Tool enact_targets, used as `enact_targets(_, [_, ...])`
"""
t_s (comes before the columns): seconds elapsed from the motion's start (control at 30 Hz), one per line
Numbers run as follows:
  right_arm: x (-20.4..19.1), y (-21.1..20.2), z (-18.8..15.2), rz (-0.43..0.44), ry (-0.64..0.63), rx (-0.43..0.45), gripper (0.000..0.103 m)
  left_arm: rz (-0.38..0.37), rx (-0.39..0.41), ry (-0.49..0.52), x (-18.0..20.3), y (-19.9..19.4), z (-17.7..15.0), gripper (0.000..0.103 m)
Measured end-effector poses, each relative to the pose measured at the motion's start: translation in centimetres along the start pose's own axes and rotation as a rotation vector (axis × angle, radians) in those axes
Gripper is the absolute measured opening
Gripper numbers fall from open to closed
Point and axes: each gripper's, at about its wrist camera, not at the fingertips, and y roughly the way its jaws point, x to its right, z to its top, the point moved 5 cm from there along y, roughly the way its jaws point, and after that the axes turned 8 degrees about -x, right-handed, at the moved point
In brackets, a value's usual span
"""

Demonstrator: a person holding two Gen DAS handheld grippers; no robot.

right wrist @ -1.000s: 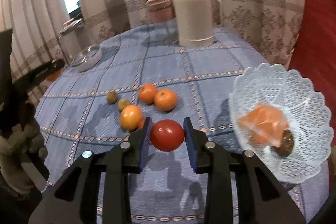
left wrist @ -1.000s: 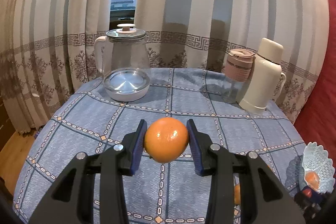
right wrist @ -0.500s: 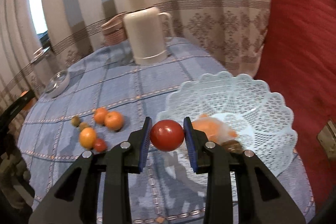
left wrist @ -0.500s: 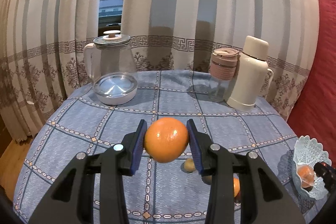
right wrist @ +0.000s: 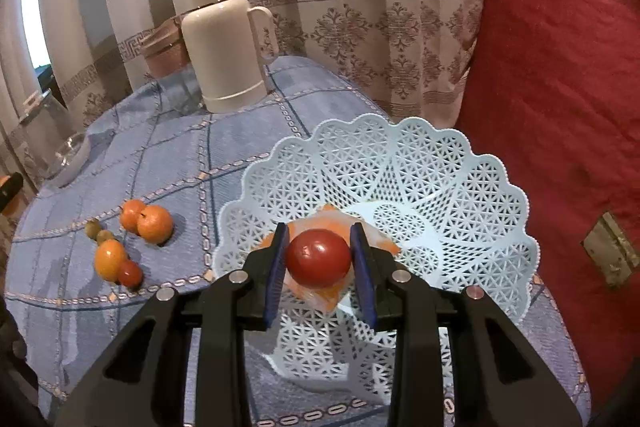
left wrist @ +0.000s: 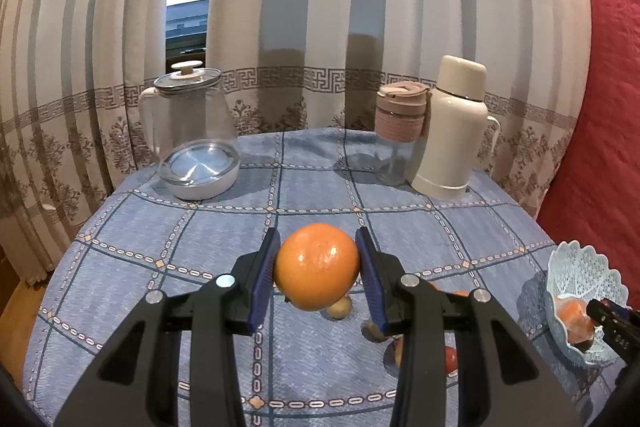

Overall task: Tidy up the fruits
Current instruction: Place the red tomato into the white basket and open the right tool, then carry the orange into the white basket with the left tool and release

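Left gripper fingers clamp an orange; right gripper fingers clamp a tomato above the lattice basket.

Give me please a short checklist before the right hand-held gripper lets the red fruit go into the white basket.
1. Red fruit held between both pads of the right hand-held gripper: ok.
2. Fruit is over the white lattice basket, inside its rim: ok.
3. Height of the fruit above the basket floor: cannot tell.
4. Landing place free: not ok, an orange bagged item lies directly beneath.
5. Left hand-held gripper grips its orange and is away from the basket: ok.
6. Basket sits fully on the table: cannot tell, its right rim is close to the table edge.
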Motion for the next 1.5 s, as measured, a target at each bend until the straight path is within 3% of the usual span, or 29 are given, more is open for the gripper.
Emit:
enact_targets(0.1, [0.1, -0.2, -0.1, -0.011, -0.004, 0.013, 0.049, -0.015, -0.009, 0.014, 0.7, 0.2, -0.3, 0.040])
enact_targets(0.5, [1.3, -1.7, 0.1, -0.061, -0.018, 0.065, 0.050, -0.099, -0.050, 0.094, 5.8, 0.4, -2.1, 0.040])
enact_targets(1.23, [6.2, -3.6, 1.0, -0.091, 0.042, 0.123, 0.050, -0.345, -0.143, 0.239, 21.0, 0.9, -3.6, 0.040])
enact_targets(1.5, [7.3, -4.6, 1.5, -0.111, 0.065, 0.155, 0.050, -0.390, -0.197, 0.274, 24.6, 2.6, -4.5, 0.040])
